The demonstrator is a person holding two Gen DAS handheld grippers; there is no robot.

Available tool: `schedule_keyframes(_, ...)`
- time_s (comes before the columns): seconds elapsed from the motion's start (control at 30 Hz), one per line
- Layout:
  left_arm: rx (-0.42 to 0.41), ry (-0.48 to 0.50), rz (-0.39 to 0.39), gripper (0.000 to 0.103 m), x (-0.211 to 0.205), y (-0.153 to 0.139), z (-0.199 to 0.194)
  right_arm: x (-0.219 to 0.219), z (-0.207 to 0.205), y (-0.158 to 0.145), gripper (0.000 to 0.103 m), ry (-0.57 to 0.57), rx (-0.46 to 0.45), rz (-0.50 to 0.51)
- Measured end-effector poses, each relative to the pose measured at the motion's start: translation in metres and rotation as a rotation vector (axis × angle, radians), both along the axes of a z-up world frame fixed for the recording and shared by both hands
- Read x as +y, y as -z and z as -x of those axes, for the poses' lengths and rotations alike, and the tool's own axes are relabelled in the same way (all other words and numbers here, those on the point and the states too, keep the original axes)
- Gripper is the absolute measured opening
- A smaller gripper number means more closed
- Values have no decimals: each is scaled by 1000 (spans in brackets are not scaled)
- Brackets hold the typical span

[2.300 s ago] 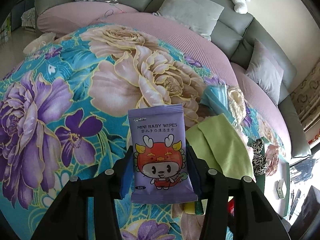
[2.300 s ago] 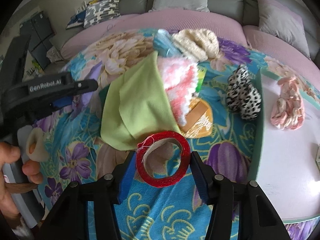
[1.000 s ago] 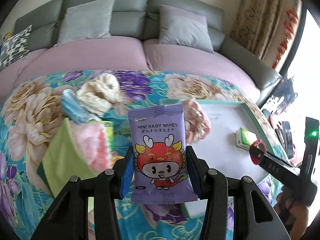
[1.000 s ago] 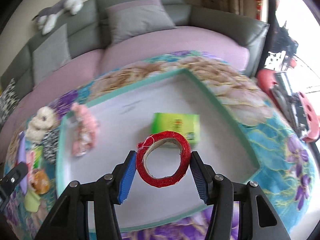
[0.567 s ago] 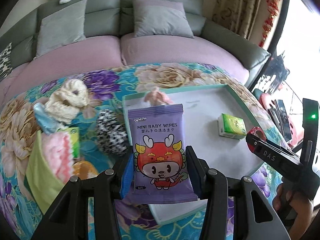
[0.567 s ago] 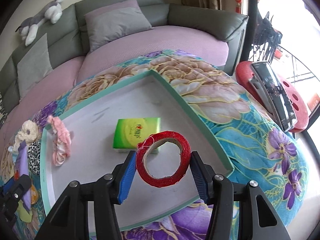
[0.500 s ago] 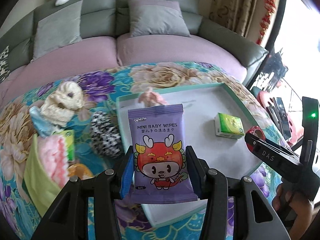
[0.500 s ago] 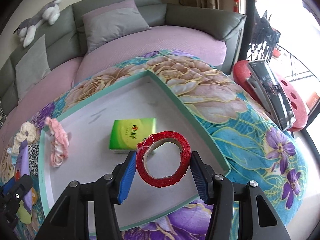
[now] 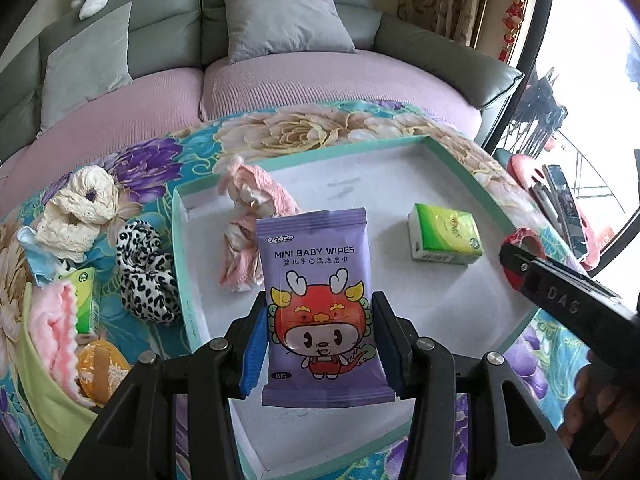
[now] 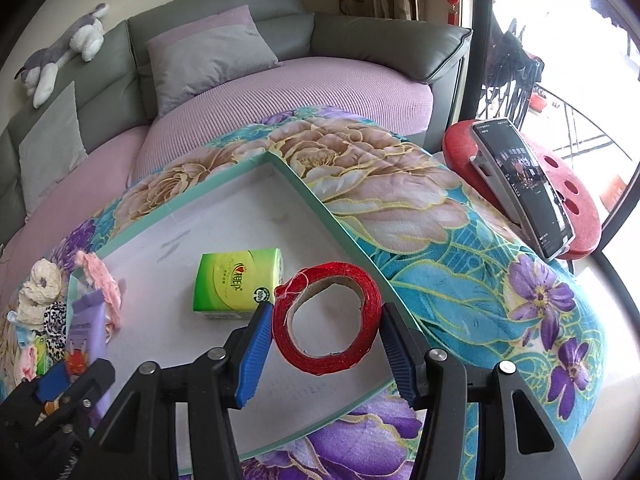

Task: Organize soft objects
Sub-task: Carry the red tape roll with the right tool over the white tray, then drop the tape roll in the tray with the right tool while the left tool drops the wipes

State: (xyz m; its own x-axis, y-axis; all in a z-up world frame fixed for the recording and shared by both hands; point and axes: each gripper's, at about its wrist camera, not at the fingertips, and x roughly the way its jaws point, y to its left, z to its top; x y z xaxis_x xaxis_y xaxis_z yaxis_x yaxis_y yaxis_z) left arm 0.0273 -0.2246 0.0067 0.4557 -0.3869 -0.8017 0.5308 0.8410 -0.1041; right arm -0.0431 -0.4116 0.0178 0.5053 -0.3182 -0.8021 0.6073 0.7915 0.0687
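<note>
My left gripper (image 9: 318,344) is shut on a purple pack of mini baby wipes (image 9: 316,300) and holds it upright over the near left part of the white tray (image 9: 360,184). My right gripper (image 10: 326,340) is shut on a red tape roll (image 10: 326,316) above the tray's near right part (image 10: 224,224). In the tray lie a green tissue pack (image 9: 444,236) (image 10: 236,280) and a pink scrunchie (image 9: 248,220) (image 10: 102,276). The right gripper and tape roll show at the right of the left wrist view (image 9: 520,256).
Left of the tray on the floral cloth lie a leopard scrunchie (image 9: 146,276), a cream scrunchie (image 9: 80,208), a pink fluffy cloth (image 9: 56,328) on a lime cloth (image 9: 44,396). A sofa with cushions (image 9: 280,28) stands behind. A phone on a red stool (image 10: 528,184) is at the right.
Both grippers swung from the pile of soft things on the left to the tray on the right and have come closer over it. Each keeps its hold.
</note>
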Motion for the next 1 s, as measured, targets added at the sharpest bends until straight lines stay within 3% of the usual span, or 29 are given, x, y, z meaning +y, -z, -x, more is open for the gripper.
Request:
schedule_keyframes(0.4, 47, -18, -15, 51, 5, 26, -7, 4, -9, 15, 57, -15, 63, -5)
schedule_keyframes(0.83, 54, -19, -2, 52, 7, 22, -6, 5, -10, 18, 57, -19, 75, -6)
schedule_keyframes(1.0, 47, -12, -7, 59, 6, 20, -6, 6, -11, 20, 58, -22, 89, -4)
